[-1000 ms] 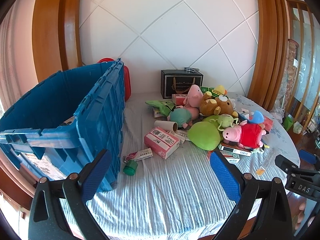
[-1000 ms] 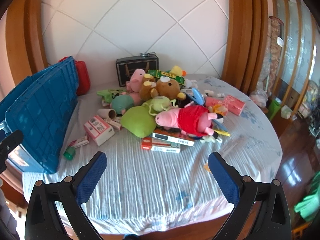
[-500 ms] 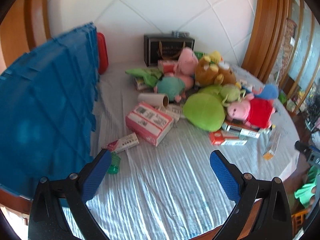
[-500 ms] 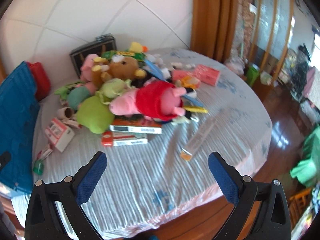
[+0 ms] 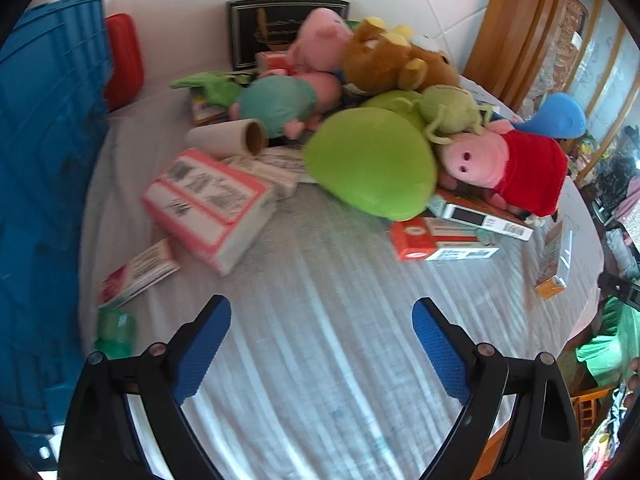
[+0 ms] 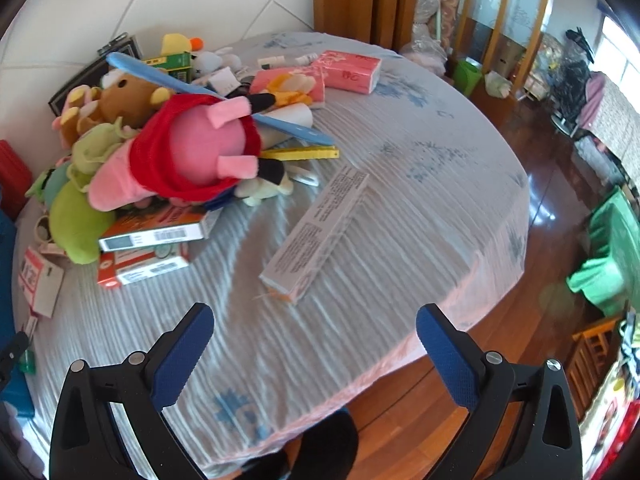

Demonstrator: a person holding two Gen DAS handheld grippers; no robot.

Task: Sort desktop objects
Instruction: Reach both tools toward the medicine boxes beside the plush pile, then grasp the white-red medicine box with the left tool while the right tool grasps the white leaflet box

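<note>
on the round clothed table (image 6: 420, 184), heaped toys (image 5: 380, 120) and boxes (image 5: 208, 204)

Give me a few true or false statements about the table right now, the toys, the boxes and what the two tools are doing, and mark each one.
1. Both the left tool and the right tool are open and hold nothing. True.
2. The pig plush in the red dress stands upright, clear of the pile. False: it lies on its side atop boxes.
3. The long white box lies flat and apart from the toy pile. True.
4. The cardboard tube sits inside the blue crate. False: it lies on the tablecloth beside the teal plush.
5. The small green bottle is nearest the brown bear. False: it is beside the crate.
</note>
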